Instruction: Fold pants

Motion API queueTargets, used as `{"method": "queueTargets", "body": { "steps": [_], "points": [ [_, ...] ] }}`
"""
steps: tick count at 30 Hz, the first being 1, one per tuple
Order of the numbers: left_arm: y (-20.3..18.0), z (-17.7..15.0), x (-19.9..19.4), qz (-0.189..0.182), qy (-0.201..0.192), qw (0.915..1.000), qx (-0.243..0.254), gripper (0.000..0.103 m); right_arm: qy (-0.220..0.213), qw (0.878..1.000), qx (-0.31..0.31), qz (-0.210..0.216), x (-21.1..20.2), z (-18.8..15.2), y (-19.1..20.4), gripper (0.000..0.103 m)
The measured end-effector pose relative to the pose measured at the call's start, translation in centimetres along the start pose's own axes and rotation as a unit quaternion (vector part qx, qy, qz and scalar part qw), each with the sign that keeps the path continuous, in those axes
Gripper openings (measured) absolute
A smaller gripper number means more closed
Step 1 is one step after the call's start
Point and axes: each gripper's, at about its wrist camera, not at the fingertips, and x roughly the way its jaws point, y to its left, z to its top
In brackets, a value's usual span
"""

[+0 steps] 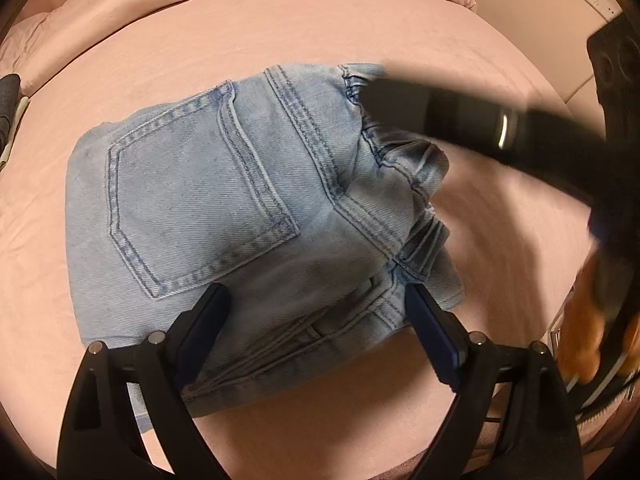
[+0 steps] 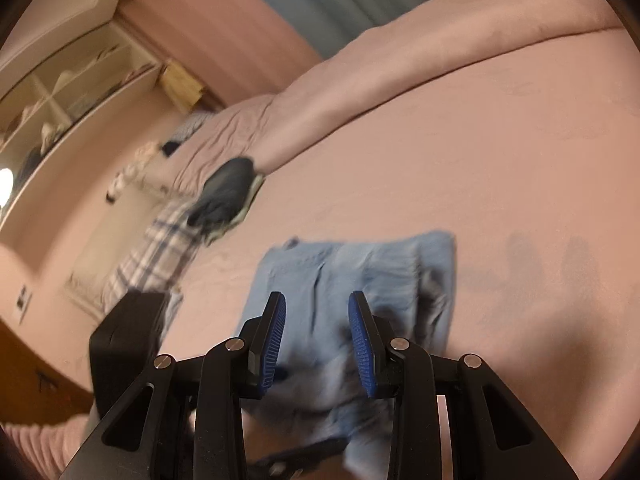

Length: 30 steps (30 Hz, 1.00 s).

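The pants (image 1: 240, 208), light blue denim, lie folded into a compact bundle on the pink bed (image 1: 280, 32), roughly in the middle of the sheet. From the left wrist view a back pocket faces up on the left part of the bundle, and the elasticated waistband bunches toward the right edge, where the layers stack a little unevenly.

The left gripper (image 1: 318, 312) points steeply down over the near edge of the bundle with its jaws spread wide. The two fingers straddle the denim, one over the fabric below the pocket and the other at the seam near the right corner, and nothing is pinched between them; whether the tips touch the cloth cannot be told.

The right gripper (image 2: 317, 340) hangs above the pants at a shallower angle, its blue ribbed pads (image 2: 360, 344) partly apart with only open space between them (the denim seen through the gap lies on the bed below). In the left wrist view this gripper appears as a dark blurred shape crossing over the waistband end.

A rolled pink duvet (image 2: 400, 64) runs along the far side of the bed. Near its left end sit a dark folded item (image 2: 226, 196) and a plaid cloth (image 2: 160, 256), well apart from the pants. Shelves (image 2: 60, 108) stand against the wall beyond.
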Motion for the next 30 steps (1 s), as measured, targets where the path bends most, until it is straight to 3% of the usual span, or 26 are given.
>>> {"method": "queueTargets", "body": {
  "steps": [3,6,16,19,23,28,30],
  "points": [
    [0.5,-0.3,-0.5,-0.008,-0.005,1.0,-0.001,0.09,0.041,0.998,-0.017,-0.034,2.0,-1.6,0.8,0.033],
    [0.7,-0.7,-0.4,-0.016,-0.013,0.9998,0.003,0.09,0.046,0.996,-0.033,-0.074,3.0,-2.5,0.8,0.033],
    [5.7,-2.0,-1.8,-0.077,-0.039,0.9958,-0.03,0.089,0.034,0.995,-0.013,-0.096,1.0,-2.5,2.4,0.033],
    [6.4,-2.5,-1.8,-0.077,-0.041,0.9961,-0.014,0.086,0.06,0.991,-0.019,-0.115,2.5,-3.2,2.2,0.033],
    [7.1,-3.2,-2.8,-0.094,-0.052,0.9942,-0.007,0.086,0.062,0.989,-0.029,-0.132,2.7,-3.5,2.6,0.033],
    [9.7,-3.6,-4.7,-0.122,-0.078,0.989,-0.027,0.085,0.048,0.992,0.011,-0.113,0.9,-1.9,2.3,0.034],
    [11.0,-3.9,-6.0,-0.122,-0.097,0.9873,-0.031,0.085,0.034,0.991,0.01,-0.13,0.8,-1.1,2.1,0.041]
  ]
}}
